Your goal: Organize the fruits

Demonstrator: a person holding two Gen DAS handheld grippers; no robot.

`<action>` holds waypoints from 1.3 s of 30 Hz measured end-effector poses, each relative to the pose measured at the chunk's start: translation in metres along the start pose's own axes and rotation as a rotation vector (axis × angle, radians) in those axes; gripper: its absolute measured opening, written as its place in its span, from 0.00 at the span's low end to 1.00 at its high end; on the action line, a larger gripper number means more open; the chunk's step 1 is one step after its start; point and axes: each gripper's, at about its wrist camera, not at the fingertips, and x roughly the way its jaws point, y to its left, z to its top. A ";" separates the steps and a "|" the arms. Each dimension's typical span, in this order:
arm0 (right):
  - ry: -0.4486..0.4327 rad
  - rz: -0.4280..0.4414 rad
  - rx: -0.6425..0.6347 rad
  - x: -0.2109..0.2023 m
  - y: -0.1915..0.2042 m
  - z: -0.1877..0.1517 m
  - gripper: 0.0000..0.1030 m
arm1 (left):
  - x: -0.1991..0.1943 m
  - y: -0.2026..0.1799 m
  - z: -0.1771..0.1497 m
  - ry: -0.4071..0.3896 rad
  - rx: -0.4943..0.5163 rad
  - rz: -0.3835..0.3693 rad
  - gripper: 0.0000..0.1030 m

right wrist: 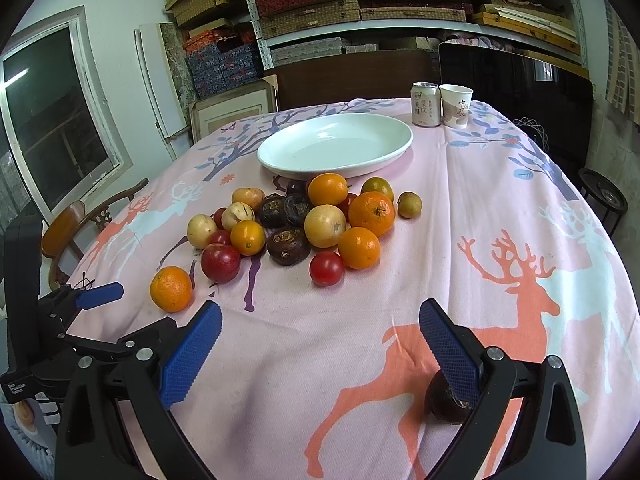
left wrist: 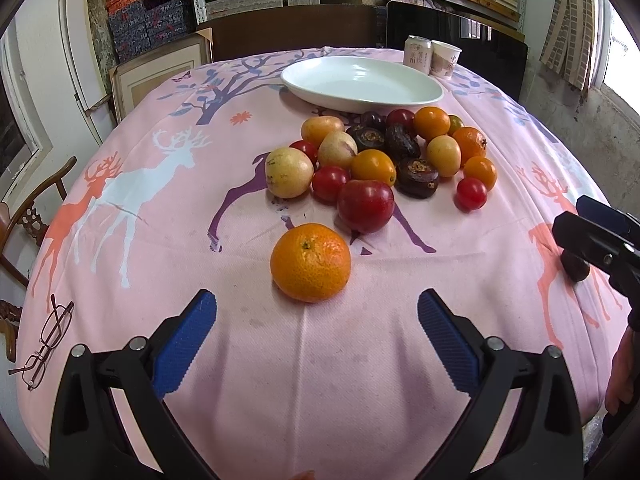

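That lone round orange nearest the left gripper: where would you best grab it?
Across its widest middle, coming straight in from the near side: the lone round orange sits stem-up, apart from the pile, between the open left gripper fingers.

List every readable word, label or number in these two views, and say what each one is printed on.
"中国风": down the paper cup, legible in the right wrist view.
"Data Acquisition System": small white print on the left gripper body, only just readable.
Drink can: columns of Chinese characters and a small logo, too blurred to read reliably.
Left wrist view: the same cup and can print is too small to read.
No numbers visible.
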 end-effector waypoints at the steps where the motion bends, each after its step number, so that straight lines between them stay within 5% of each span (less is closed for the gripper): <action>1: 0.001 0.000 0.001 0.000 0.001 0.000 0.97 | 0.000 0.000 0.000 0.001 0.000 -0.001 0.96; 12: 0.058 0.054 0.070 0.020 -0.015 -0.008 0.97 | 0.020 0.012 0.008 0.041 -0.009 -0.099 0.96; 18: 0.082 0.115 0.122 0.027 -0.028 -0.005 0.97 | 0.021 0.011 0.020 0.022 0.005 -0.088 0.96; 19: 0.089 0.135 0.133 0.029 -0.032 -0.004 0.97 | 0.021 0.013 0.022 0.015 -0.002 -0.088 0.93; 21: 0.105 0.153 0.154 0.033 -0.036 -0.004 0.97 | 0.024 0.014 0.028 0.022 -0.002 -0.091 0.55; 22: 0.110 0.153 0.155 0.035 -0.037 -0.004 0.97 | 0.027 0.015 0.030 0.038 -0.006 -0.103 0.48; 33: 0.126 0.080 -0.031 0.045 -0.009 0.003 0.97 | 0.046 0.016 0.024 0.086 0.001 -0.104 0.48; 39: 0.146 0.058 -0.072 0.064 -0.008 0.019 0.72 | 0.049 0.009 0.025 0.079 0.048 -0.068 0.51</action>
